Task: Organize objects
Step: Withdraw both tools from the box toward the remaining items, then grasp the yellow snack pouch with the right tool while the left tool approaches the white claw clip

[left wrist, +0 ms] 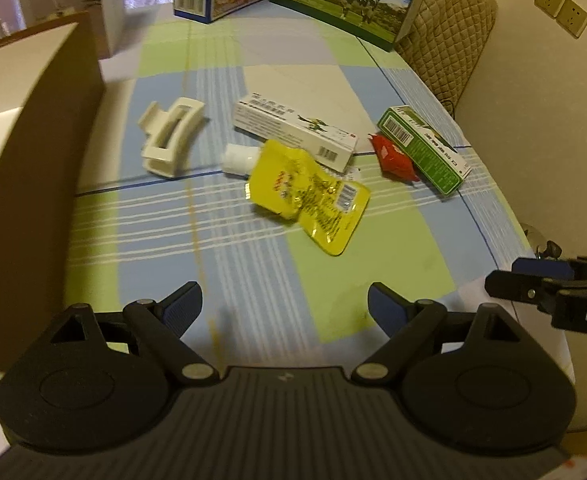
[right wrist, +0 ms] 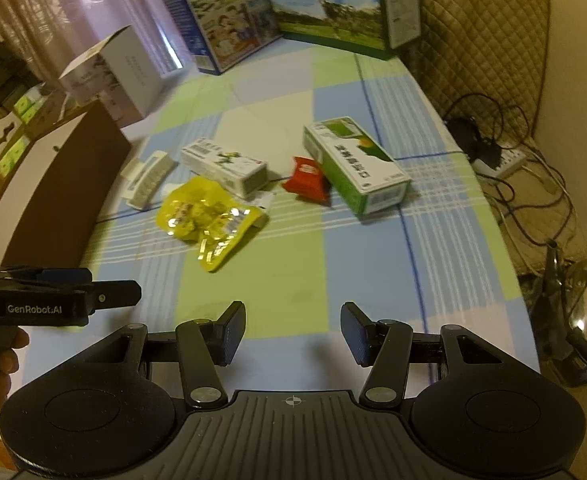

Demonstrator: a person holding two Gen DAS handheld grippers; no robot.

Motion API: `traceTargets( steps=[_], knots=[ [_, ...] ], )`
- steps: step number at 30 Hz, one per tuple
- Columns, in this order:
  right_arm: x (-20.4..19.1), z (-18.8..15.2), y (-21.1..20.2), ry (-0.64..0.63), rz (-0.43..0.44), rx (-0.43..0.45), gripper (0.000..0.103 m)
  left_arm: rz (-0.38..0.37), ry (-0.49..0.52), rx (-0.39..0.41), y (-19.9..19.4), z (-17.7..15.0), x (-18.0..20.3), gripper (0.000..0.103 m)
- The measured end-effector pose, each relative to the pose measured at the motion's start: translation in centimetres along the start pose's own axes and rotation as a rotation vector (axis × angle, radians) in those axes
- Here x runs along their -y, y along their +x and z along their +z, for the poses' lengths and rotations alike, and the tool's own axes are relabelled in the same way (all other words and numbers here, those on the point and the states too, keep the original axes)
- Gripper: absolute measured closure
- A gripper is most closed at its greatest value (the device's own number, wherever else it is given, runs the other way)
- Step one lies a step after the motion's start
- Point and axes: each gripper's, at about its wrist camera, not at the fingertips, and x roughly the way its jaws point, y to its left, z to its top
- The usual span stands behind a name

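I'm in the approach step, left gripper [left wrist: 284, 305] spread wide and right gripper [right wrist: 293, 330] part-spread, both empty, so next I must drop onto the yellow pouch [left wrist: 307, 196] lying mid-table, beyond both grippers, and pinch it.

Warm, dim indoor light with a yellowish cast in both views. Fisheye distortion bows the checked blue-and-green tablecloth [left wrist: 253, 216] and darkens the corners. Glare glints on the crumpled yellow foil pouch [right wrist: 205, 220]. Slight blur softens printed text and far boxes.
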Motion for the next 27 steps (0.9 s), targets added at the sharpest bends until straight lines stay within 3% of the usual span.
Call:
traceTargets(
  steps=[4, 10, 12, 14, 20, 27],
  knots=[
    [0.6, 0.3, 0.5, 0.013, -0.003, 0.006, 0.053, 0.005, 0.012, -0.011, 0.7, 0.7, 0.2, 0.018],
    [-1.1, 1.1, 2.8, -0.036, 0.043, 0.033, 0.048, 0.118, 0.036, -0.028, 1.0, 1.7, -1.5, 0.018],
    [-2.0, 1.6, 4.1, -0.058, 0.072, 0.021, 0.023, 0.151, 0.031, -0.032, 1.1, 2.1, -2.4, 0.018],
    [-3.1, 2.1, 5.4, -0.097, 0.096, 0.023, 0.018, 0.187, 0.034, -0.034, 1.1, 2.4, -3.2, 0.018],
    [-7.6, 2.8, 9.1, -0.32, 0.073, 0.079, 0.018, 0.259, 0.046, -0.052, 1.7, 3.4, -5.0, 0.018],
    [-9.5, 3.2, 12.4, -0.414, 0.043, 0.086, 0.018, 0.275, 0.069, -0.073, 3.3, 4.5, -5.7, 0.018]
  ],
)
